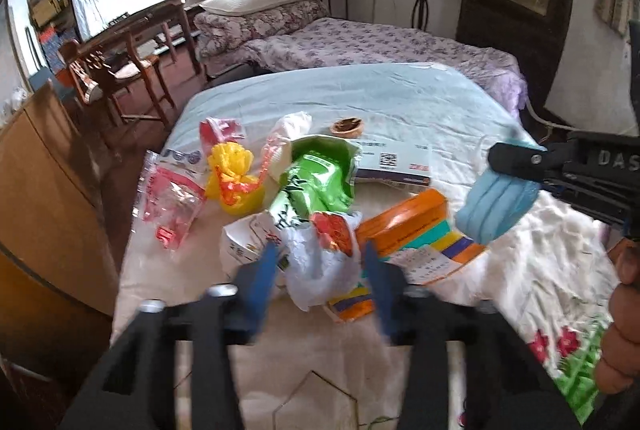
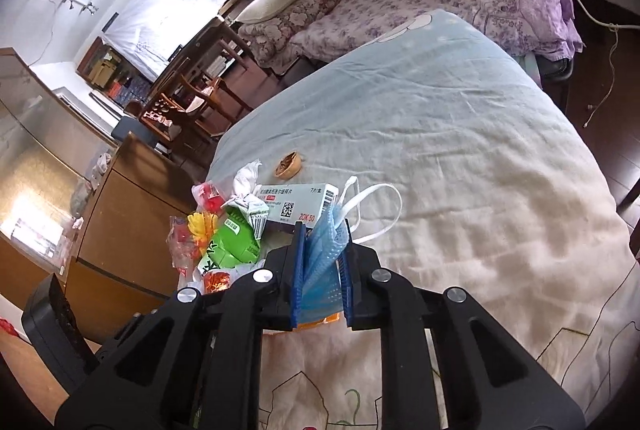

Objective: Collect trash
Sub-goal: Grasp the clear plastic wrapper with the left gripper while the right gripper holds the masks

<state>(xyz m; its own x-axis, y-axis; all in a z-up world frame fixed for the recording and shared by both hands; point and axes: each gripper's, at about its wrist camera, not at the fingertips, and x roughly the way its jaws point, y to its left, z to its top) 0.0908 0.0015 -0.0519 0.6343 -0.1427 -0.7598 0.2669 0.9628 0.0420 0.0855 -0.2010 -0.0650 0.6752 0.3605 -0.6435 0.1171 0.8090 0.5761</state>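
Observation:
A heap of trash lies on the bed (image 1: 400, 102). In the left wrist view my left gripper (image 1: 322, 250) has its blue fingers against the two sides of a crumpled white wrapper (image 1: 320, 262) with red print, at the near edge of the heap. My right gripper (image 2: 322, 230) is shut on a blue face mask (image 2: 320, 254), whose white ear loops (image 2: 380, 206) stick out ahead of it. The left wrist view shows the same right gripper (image 1: 508, 160) at the right, with the face mask (image 1: 496, 206) hanging from it just above an orange box (image 1: 408, 222).
The heap also holds a green packet (image 1: 316, 182), a yellow plastic piece (image 1: 234, 178), a pink clear bag (image 1: 172, 198), a white medicine box (image 1: 396, 162), a tissue (image 1: 296, 122) and a walnut shell (image 1: 347, 128). A wooden cabinet (image 1: 48, 190) stands left. A person's hand (image 1: 624, 330) shows at the right edge.

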